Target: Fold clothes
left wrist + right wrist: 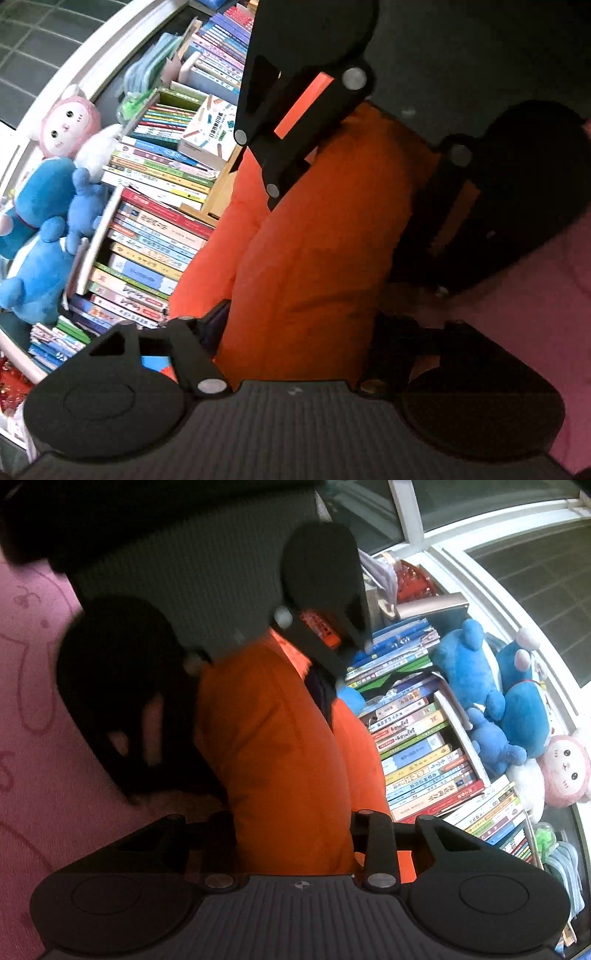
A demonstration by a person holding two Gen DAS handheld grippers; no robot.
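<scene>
orange garment (314, 251) bunched between both grippers, each one's jaws clenched on its fabric

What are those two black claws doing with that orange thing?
A person is folding clothes with a claw in each hand. Both the left claw and the right claw face each other, with a puffy orange garment bunched between them over a pink blanket. Stacked books sit beside it.
</scene>
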